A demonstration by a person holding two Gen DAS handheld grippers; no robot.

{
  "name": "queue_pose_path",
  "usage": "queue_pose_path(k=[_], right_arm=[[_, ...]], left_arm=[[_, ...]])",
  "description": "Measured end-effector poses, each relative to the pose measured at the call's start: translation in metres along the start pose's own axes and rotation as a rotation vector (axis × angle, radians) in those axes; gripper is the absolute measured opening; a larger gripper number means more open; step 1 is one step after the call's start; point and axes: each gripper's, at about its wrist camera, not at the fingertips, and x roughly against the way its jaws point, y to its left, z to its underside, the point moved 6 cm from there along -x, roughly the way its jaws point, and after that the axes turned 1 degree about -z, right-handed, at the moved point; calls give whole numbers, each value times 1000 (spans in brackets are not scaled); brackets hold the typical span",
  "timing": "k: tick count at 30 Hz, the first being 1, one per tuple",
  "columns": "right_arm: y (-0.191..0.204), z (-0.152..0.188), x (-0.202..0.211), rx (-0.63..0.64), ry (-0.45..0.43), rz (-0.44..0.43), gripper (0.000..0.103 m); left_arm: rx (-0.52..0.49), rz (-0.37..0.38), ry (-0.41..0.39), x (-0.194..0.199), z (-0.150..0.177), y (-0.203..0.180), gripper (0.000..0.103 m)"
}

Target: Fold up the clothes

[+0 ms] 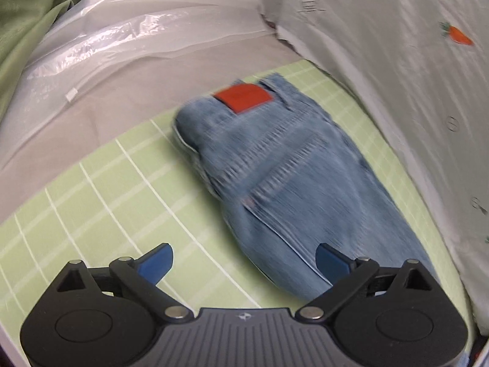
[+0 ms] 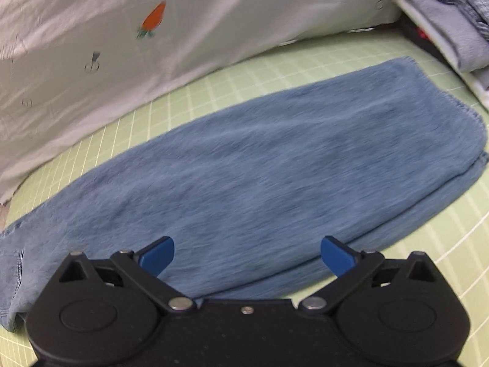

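Both the left gripper (image 1: 243, 260) and right gripper (image 2: 247, 255) hover with jaws apart and empty over the jeans (image 2: 244, 165), probably lining up a grip. The jeans lie lengthwise, legs stacked, on the green gridded mat (image 1: 101, 208). A white carrot-print shirt (image 2: 122, 30) lies on the far side, folded clothes (image 2: 443, 24) at far right.

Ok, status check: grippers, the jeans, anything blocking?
Left gripper open, empty. Right gripper open, empty. Jeans flat on green grid mat, legs doubled. White carrot-print cloth close alongside, not blocking.
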Motion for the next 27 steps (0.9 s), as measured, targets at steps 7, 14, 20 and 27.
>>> queue_pose_path(k=[7,14,20,27], right_arm=[[39,4,-6,-15,34,43,103],[42,15,-8,-100,65,39,103],[27,19,2,-117,51,51,103],[-13,11,21,-165,5,37,103]], left_arm=[[-5,-2,-27,-35,-40,21,98],[0,49,-64,-36,-58,14,71],[-1,107,-90,-32,-70,3,26],[-36,167,-146,-11,-77,-29,10]])
